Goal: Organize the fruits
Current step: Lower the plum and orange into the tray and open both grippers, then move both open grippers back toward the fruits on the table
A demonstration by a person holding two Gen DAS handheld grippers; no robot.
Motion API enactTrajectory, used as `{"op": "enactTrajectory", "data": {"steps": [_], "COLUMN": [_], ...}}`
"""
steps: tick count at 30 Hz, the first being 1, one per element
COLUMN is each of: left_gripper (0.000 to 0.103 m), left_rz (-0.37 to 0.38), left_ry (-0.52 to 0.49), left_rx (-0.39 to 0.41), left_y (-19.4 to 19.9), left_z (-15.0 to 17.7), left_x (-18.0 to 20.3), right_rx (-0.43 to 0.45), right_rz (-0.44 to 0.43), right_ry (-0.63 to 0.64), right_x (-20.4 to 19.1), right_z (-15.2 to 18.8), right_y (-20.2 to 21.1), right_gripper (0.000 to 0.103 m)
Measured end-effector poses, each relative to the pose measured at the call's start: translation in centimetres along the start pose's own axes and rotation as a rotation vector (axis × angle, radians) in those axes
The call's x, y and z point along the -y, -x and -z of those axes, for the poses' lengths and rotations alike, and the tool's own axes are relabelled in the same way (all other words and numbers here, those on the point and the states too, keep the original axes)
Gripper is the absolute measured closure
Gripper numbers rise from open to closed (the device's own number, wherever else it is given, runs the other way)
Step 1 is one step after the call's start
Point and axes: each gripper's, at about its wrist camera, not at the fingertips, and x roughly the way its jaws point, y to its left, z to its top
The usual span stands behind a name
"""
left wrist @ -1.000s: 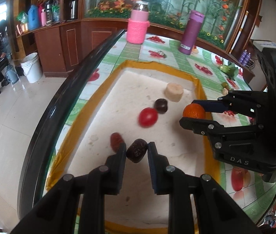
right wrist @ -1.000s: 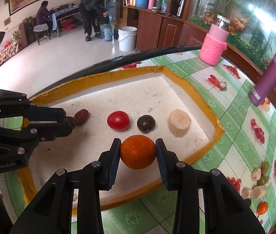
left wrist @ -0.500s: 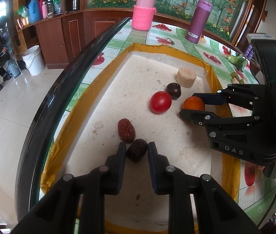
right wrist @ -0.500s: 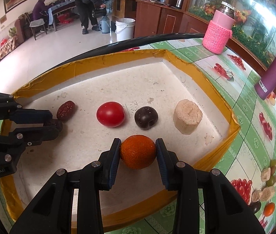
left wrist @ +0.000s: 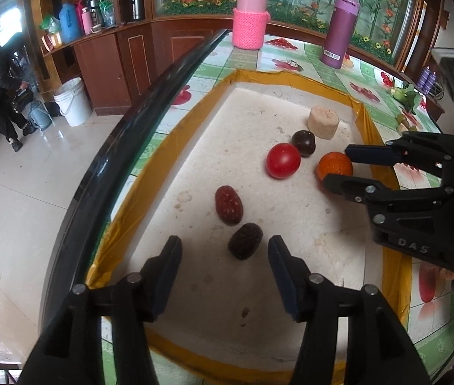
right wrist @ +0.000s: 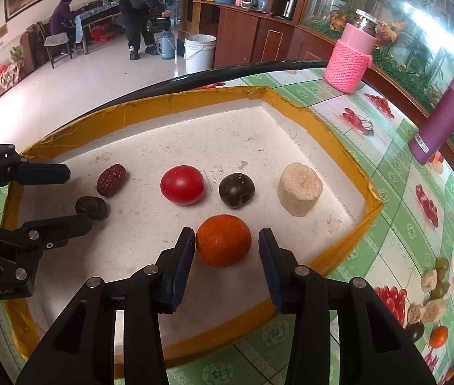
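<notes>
A white tray with a yellow taped rim [left wrist: 195,122] [right wrist: 291,118] holds the fruits. My left gripper [left wrist: 225,253] is open, with a dark brown date [left wrist: 245,240] [right wrist: 92,208] lying free between its fingertips. A red date [left wrist: 228,204] [right wrist: 111,179] lies just beyond it. My right gripper [right wrist: 226,243] is open around an orange [right wrist: 223,240] [left wrist: 334,166] resting on the tray. Behind it lie a red tomato [right wrist: 182,184] [left wrist: 283,160], a dark plum [right wrist: 236,190] [left wrist: 304,142] and a beige cylinder piece [right wrist: 300,188] [left wrist: 323,121].
A pink knit-covered jar [left wrist: 250,21] [right wrist: 350,61] and a purple bottle [left wrist: 337,29] [right wrist: 441,118] stand on the green fruit-print tablecloth beyond the tray. Small loose fruits [right wrist: 432,285] lie at the table's right. The table's dark curved edge [left wrist: 124,128] runs along the left.
Both grippers have opened. The left has let go of the dark date and the right has let go of the orange; both fruits now rest on the tray.
</notes>
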Motion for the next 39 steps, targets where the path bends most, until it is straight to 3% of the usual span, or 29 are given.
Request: {"op": "enactTrajectory", "data": {"steps": [7,12,16,27,31,36,39], "left_gripper": [0.028,0.026,0.022,0.021,0.011,0.008,0.007], "left_rz": [-0.096,-0.102,-0.103,-0.041,0.009,0.067,0.075], "left_ry": [0.002,0.016,0.005,-0.097,-0.128,-0.178,-0.211], "left_rx": [0.063,0.104,0.15,0.209,0.218,0.176,0.152], "left_y": [1.4,2.8,4.2,6.5,6.8,5.8,4.8], "left_z": [0.4,0.1,-0.1,-1.8,-3.0,-4.3,-5.0], "left_x": [0.5,1.9,4.0,12.0,15.6,20.3,22.6], "right_rx": [0.062,0.126,0.168,0.23,0.236,0.228,0.216], "right_rz": [0.018,0.047,0.066,0.143,0.183,0.259,0.317], "right_ry": [-0.03,-0.067,-0.107,-0.242,-0.314,-0.403,-0.447], "right_x": [0.2,0.6,1.3,5.6,8.3,12.3,15.3], "right_z": [1.6,3.7,5.6,11.3,13.5,16.6,18.6], "right_y": [3.4,6.3,8.4,12.4,13.7,15.6,17.1], "right_gripper": [0.062,0.052,0.049,0.047,0.046,0.036,0.036]}}
